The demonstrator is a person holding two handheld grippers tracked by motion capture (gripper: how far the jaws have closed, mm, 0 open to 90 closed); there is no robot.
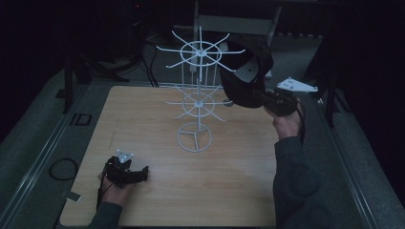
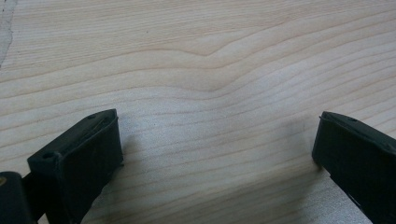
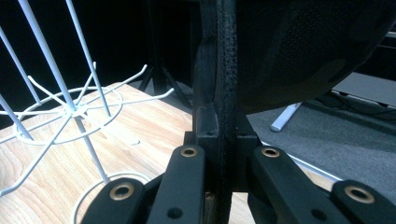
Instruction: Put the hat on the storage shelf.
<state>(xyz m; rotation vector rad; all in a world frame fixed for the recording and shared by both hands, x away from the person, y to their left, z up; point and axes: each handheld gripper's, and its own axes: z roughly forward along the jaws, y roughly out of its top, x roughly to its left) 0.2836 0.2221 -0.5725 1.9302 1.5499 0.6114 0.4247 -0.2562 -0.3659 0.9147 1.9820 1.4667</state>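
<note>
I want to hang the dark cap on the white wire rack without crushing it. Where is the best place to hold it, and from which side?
Grip the cap by its stiff brim edge, as the right claw does now, shut on it from the table's right side. The brim is thin and flat, so the jaws can likely pinch it firmly, and the soft crown stays free to go over a prong of the rack.

Dim, grainy frames; dark surroundings

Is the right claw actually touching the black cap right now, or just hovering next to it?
Touching. The right gripper view shows the right claw with both jaws closed against the brim edge of the black cap, no gap either side.
</note>
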